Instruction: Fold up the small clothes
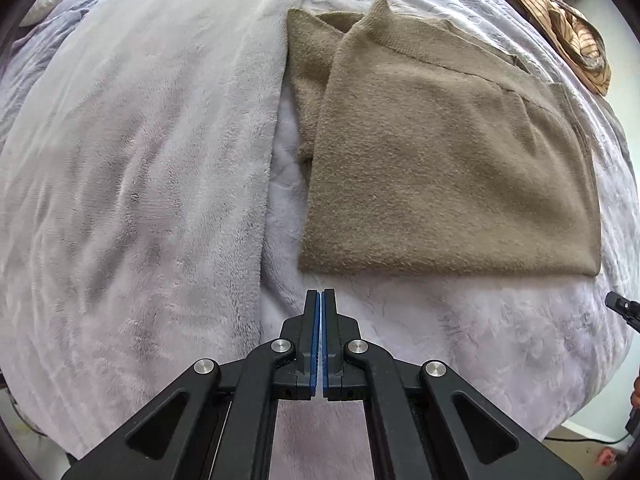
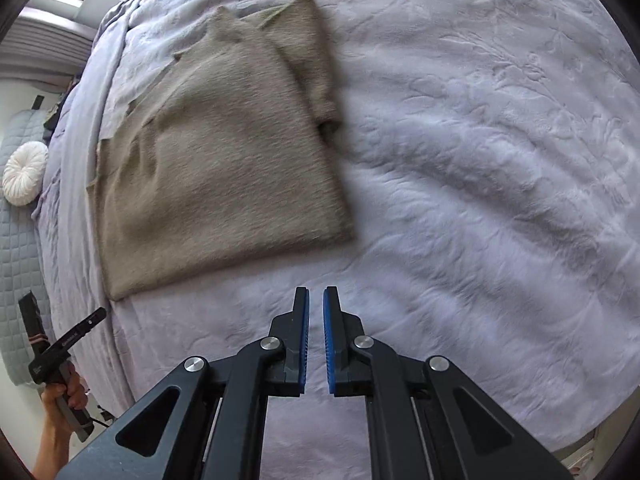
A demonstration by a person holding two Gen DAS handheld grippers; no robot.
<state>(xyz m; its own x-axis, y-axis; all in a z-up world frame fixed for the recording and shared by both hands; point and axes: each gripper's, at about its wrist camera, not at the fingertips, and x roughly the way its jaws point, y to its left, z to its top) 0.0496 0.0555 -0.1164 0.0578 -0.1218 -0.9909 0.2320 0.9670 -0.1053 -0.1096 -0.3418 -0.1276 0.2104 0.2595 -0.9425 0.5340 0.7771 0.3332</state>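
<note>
A tan knit sweater [image 1: 448,168] lies folded flat on the pale lavender bedspread [image 1: 460,340]; one sleeve end shows at its left edge. It also shows in the right wrist view [image 2: 224,168]. My left gripper [image 1: 321,294] is shut and empty, hovering just short of the sweater's near hem. My right gripper [image 2: 315,292] is open by a narrow gap and empty, over bare bedspread [image 2: 480,160] near the sweater's lower right corner. The other hand-held gripper [image 2: 64,356] shows at the far left of the right wrist view.
A fluffy white blanket [image 1: 140,180] covers the bed's left side. A striped brown garment [image 1: 576,36] lies at the far right edge. A round white cushion [image 2: 25,178] sits on a quilted grey seat beside the bed.
</note>
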